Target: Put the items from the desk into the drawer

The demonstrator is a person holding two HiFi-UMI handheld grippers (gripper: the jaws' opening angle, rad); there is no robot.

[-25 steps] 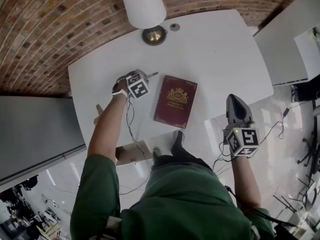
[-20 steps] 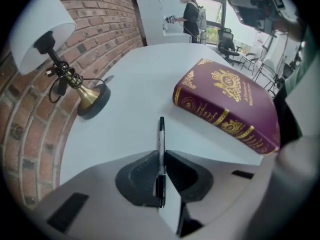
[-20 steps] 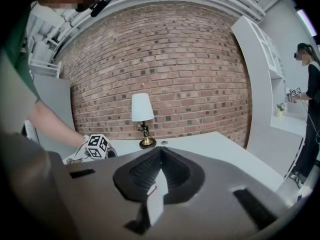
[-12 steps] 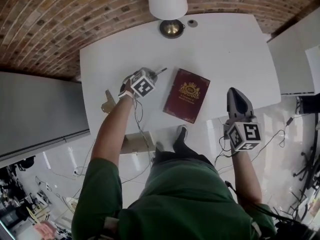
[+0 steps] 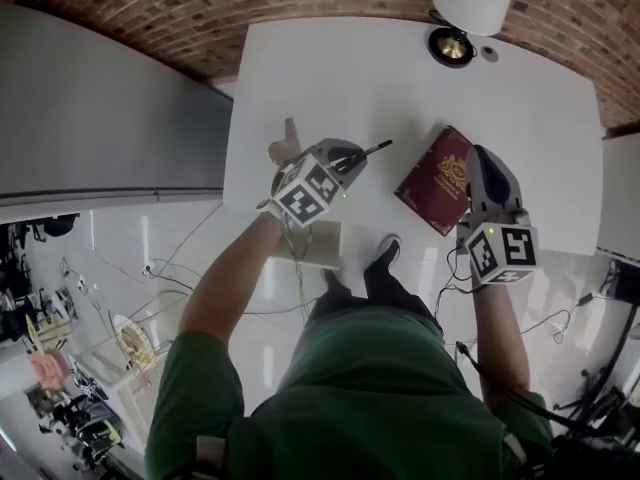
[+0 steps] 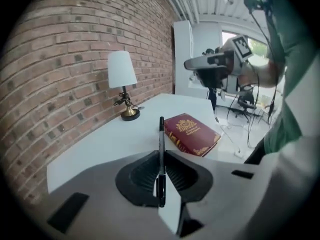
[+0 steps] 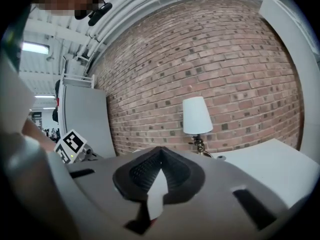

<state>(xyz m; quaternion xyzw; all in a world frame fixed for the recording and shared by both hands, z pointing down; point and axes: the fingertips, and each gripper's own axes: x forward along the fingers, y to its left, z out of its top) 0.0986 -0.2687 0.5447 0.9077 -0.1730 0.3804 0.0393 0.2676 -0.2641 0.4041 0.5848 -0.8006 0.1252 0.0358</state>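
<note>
Left hand-held gripper [image 5: 352, 158] is clamped on a black pen [image 5: 375, 148]. Its jaws have just been closing, and the pen sits upright between them with its tip poking out ahead, above the white worktop [image 5: 330, 78]. Just off to that gripper's right, a red book [image 5: 437, 180] lies flat on the worktop. The right hand-held gripper [image 5: 483, 158] hangs over the book's right edge, jaws together with nothing in them. Beyond both, a white-shaded lamp [image 5: 470, 3] stands at the far corner by the brick wall [image 5: 150, 18].
</note>
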